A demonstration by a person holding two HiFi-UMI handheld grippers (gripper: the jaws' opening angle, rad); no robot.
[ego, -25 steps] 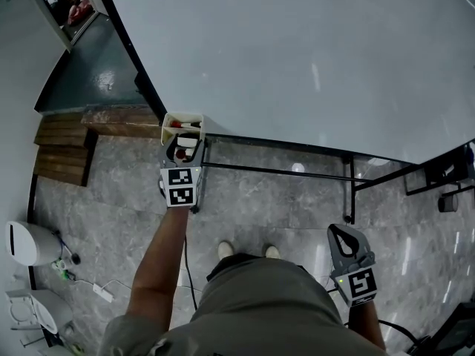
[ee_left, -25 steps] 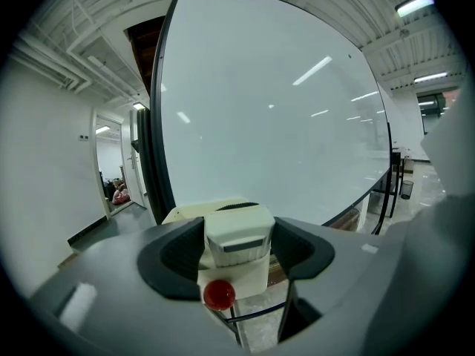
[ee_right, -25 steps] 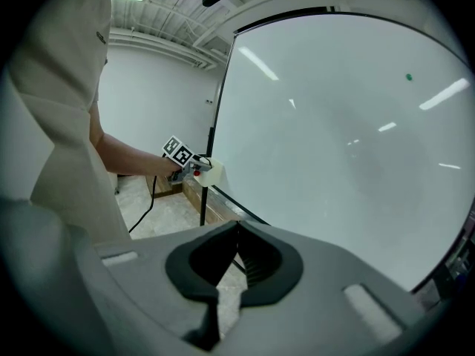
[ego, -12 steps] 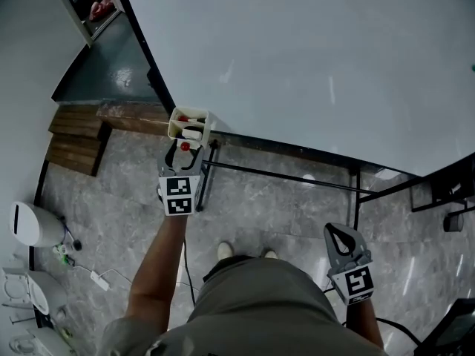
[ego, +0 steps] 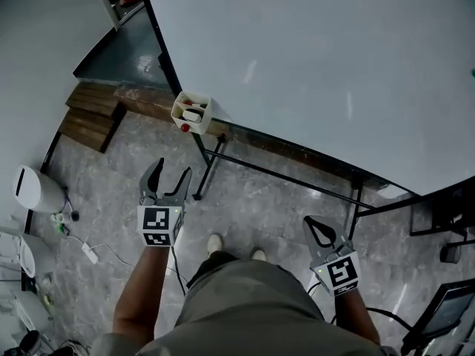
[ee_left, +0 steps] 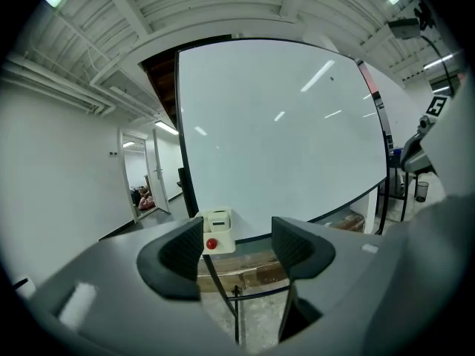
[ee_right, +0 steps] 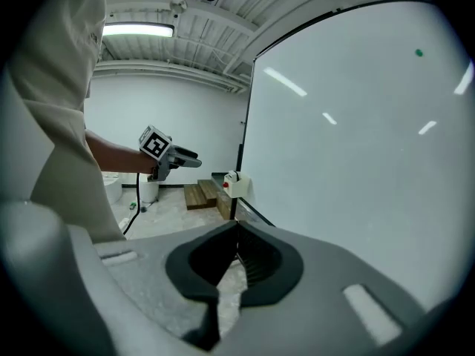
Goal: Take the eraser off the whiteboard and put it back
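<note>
Black pads on your left gripper (ego: 169, 170) stand apart with nothing between them, well short of the cream holder (ego: 202, 123) at the corner of the whiteboard (ego: 319, 73), where the eraser (ego: 192, 115) seems to sit (back home, I judge). Your right gripper (ego: 312, 223) is pinched closed and empty, low beside you, probably unneeded.

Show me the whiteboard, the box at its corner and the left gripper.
whiteboard (ego: 319, 65), head view, middle of its white face.
box (ee_left: 224, 243), left gripper view, front wall beside the red dot.
left gripper (ego: 171, 167), head view, midway between its open fingertips.
</note>
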